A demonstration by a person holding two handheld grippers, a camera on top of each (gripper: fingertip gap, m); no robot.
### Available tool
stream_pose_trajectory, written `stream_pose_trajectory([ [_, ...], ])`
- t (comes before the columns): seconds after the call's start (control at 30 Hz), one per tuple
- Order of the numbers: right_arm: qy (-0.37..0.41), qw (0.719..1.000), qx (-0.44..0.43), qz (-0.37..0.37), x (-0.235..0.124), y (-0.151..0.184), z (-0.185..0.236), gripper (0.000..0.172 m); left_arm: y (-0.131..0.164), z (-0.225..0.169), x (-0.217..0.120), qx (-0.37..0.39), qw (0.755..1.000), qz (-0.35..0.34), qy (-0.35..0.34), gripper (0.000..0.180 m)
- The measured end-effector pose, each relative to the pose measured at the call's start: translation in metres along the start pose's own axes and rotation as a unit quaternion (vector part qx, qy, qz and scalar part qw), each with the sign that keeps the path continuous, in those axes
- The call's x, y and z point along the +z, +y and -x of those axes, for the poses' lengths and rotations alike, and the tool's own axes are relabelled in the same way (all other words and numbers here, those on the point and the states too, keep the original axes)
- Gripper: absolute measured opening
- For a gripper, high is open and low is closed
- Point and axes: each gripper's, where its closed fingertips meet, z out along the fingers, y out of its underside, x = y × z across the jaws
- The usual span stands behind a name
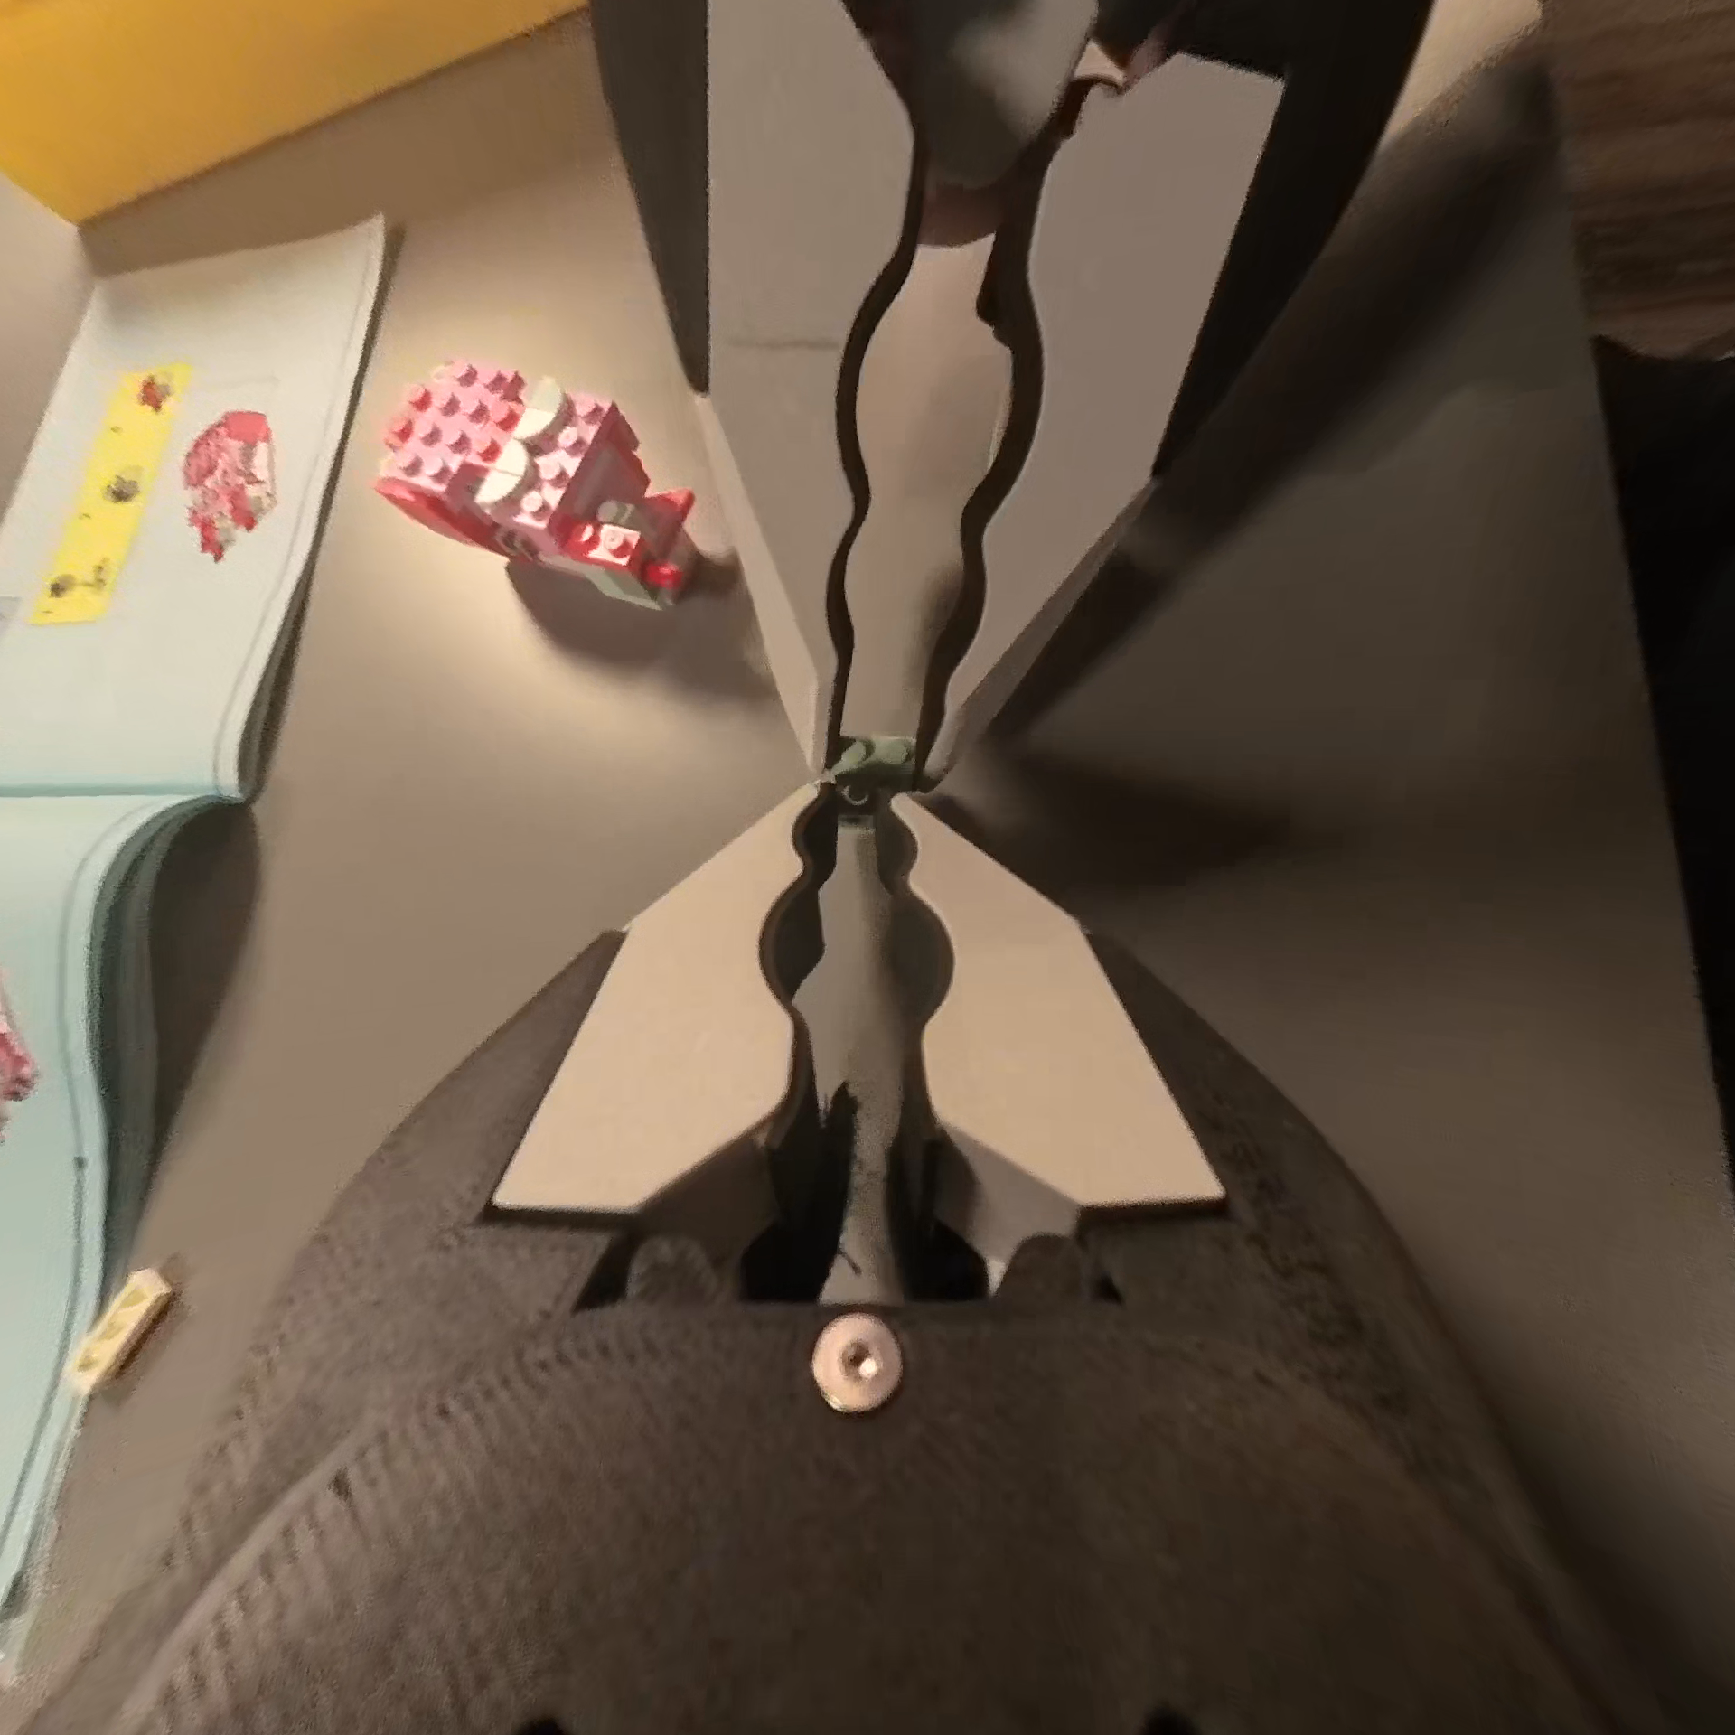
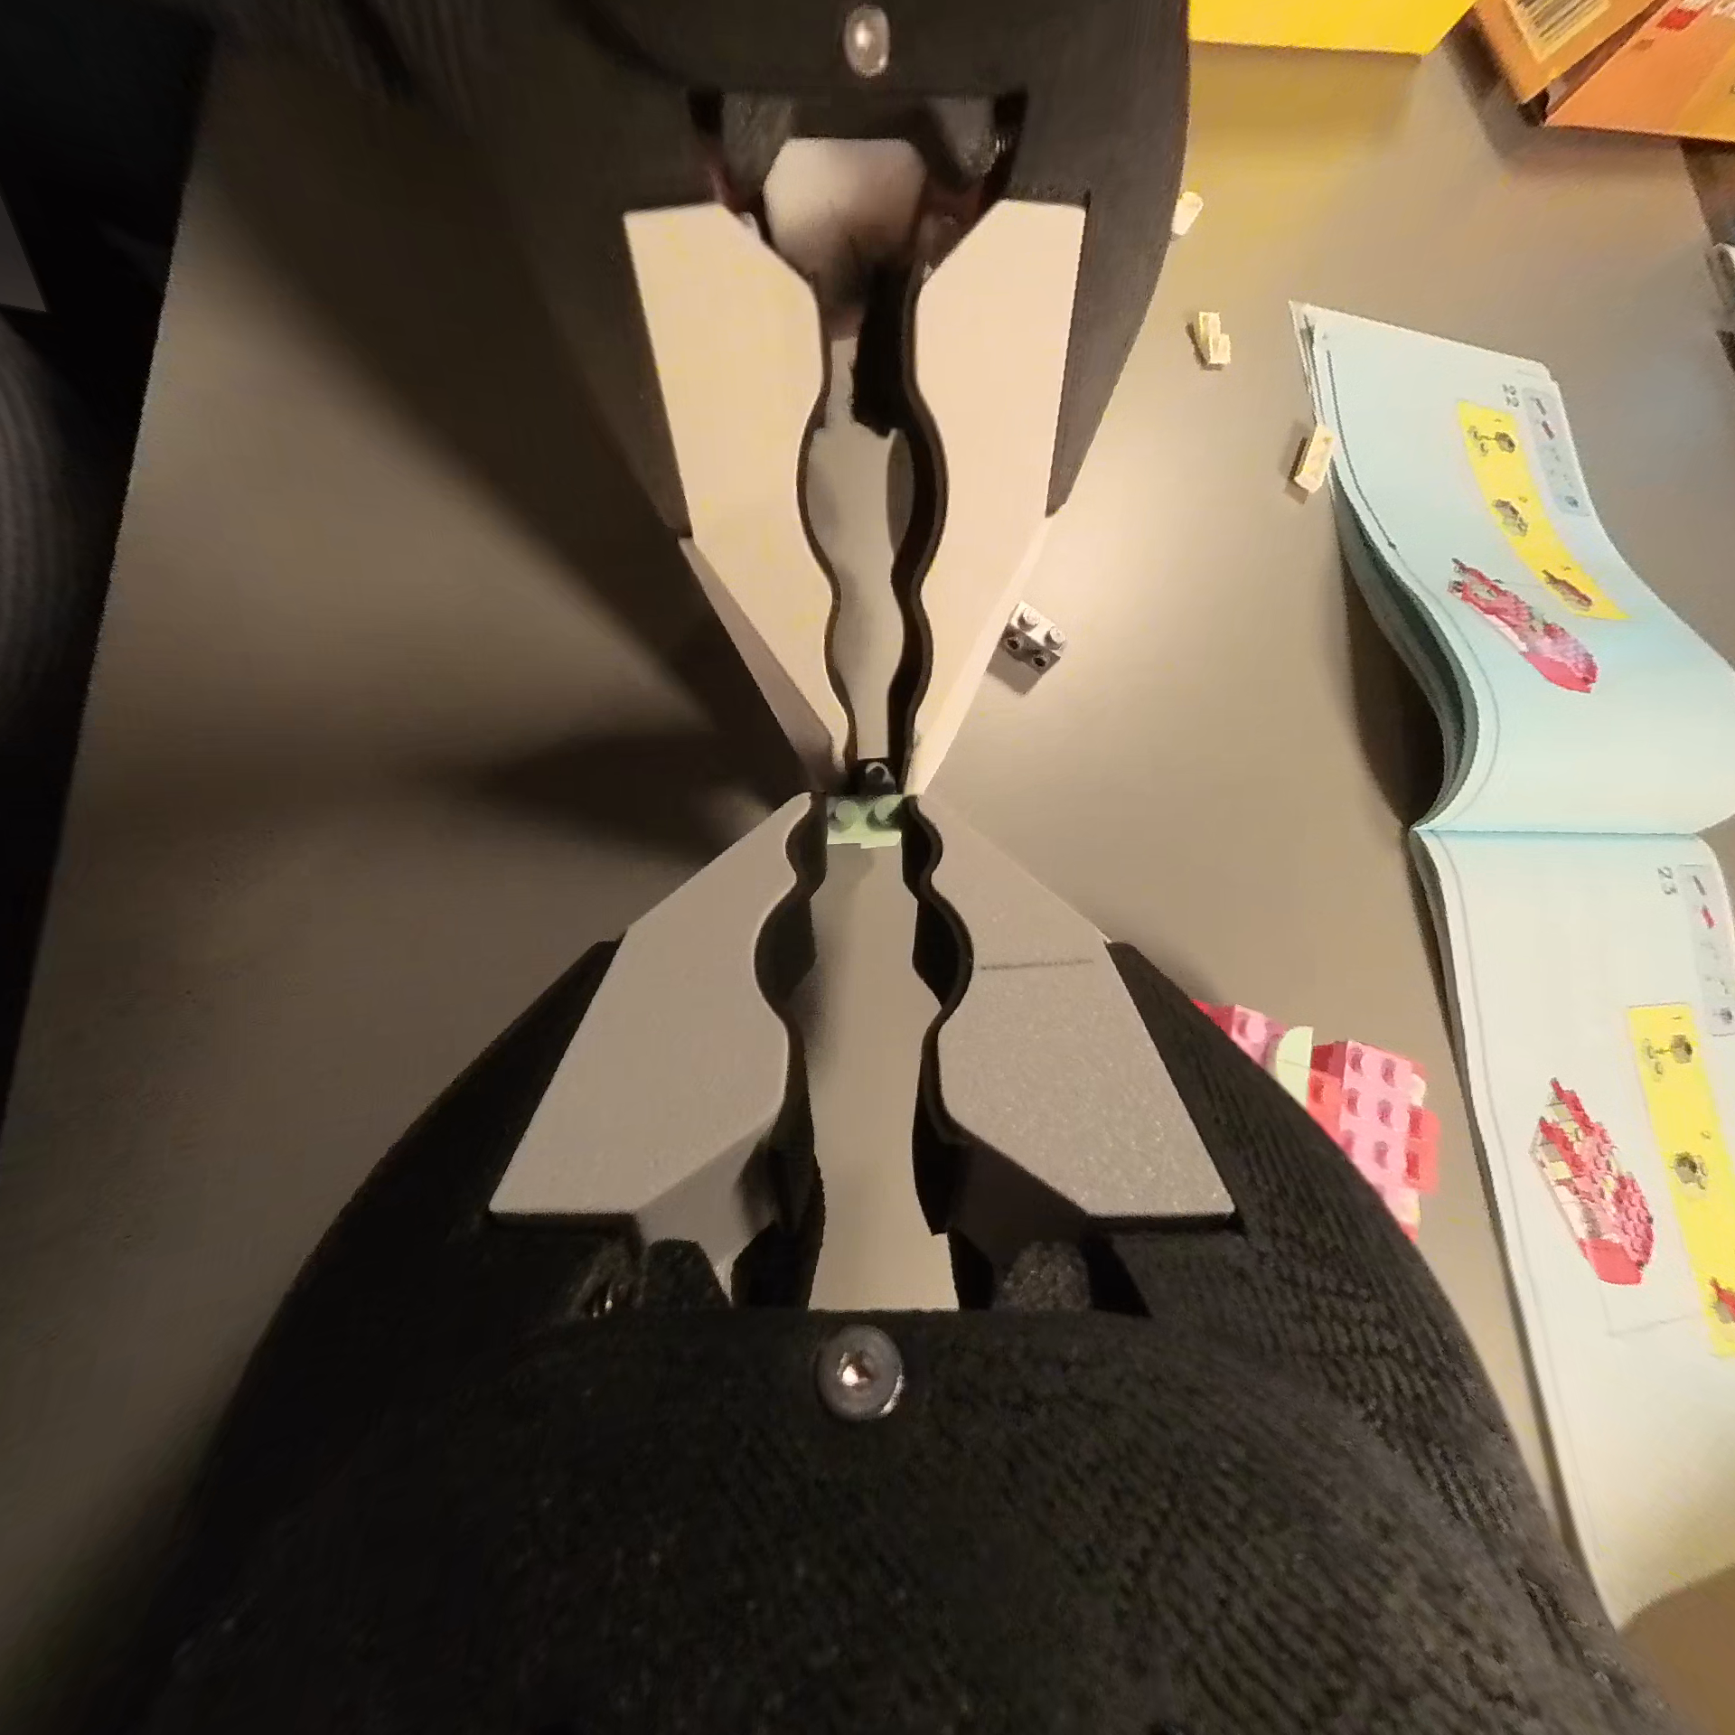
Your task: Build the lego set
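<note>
The two grippers meet tip to tip above the grey table (image 1: 469, 798). My left gripper (image 1: 859, 800) is shut on a small black piece (image 1: 852, 798). My right gripper (image 2: 864, 826) is shut on a small light green two-stud brick (image 2: 864, 821). The black piece (image 2: 875, 777) sits right against the green brick's far side. In the left wrist view the right gripper (image 1: 878, 751) comes in from the top with the green brick (image 1: 881, 751) between its tips. In the right wrist view the left gripper (image 2: 878, 775) comes in from the top.
A pink and red brick model (image 1: 535, 479) lies on the table and also shows in the right wrist view (image 2: 1352, 1098). An open light blue instruction booklet (image 2: 1549, 751) lies beside it. A small grey brick (image 2: 1036, 643), cream pieces (image 2: 1211, 343) and a yellow box (image 1: 235, 84) lie farther off. My two grippers' fingertips are within a few centimetres of each other.
</note>
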Motion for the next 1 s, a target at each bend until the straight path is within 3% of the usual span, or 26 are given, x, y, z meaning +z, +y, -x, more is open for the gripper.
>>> stream_pose_trajectory([
  [0.2, -0.027, 0.997, 0.062, -0.037, -0.006, -0.001, -0.004, 0.014, 0.000, -0.009, 0.001, -0.063, 0.996, -0.005, 0.063, 0.007],
  [0.37, -0.056, 0.994, 0.079, -0.042, -0.005, 0.001, -0.002, 0.014, 0.002, -0.010, 0.000, -0.085, 0.993, -0.004, 0.081, 0.024],
  [0.5, -0.063, 0.994, 0.077, -0.045, -0.005, 0.002, -0.001, 0.015, 0.003, -0.010, -0.001, -0.096, 0.992, -0.011, 0.087, 0.023],
  [0.73, -0.065, 0.996, 0.051, -0.034, -0.003, 0.003, 0.000, 0.015, 0.003, -0.010, 0.000, -0.091, 0.992, -0.010, 0.086, 0.007],
  [1.0, -0.052, 0.997, 0.027, -0.046, -0.004, -0.001, 0.000, 0.015, -0.001, -0.009, -0.003, -0.018, 0.998, -0.017, 0.051, 0.007],
])
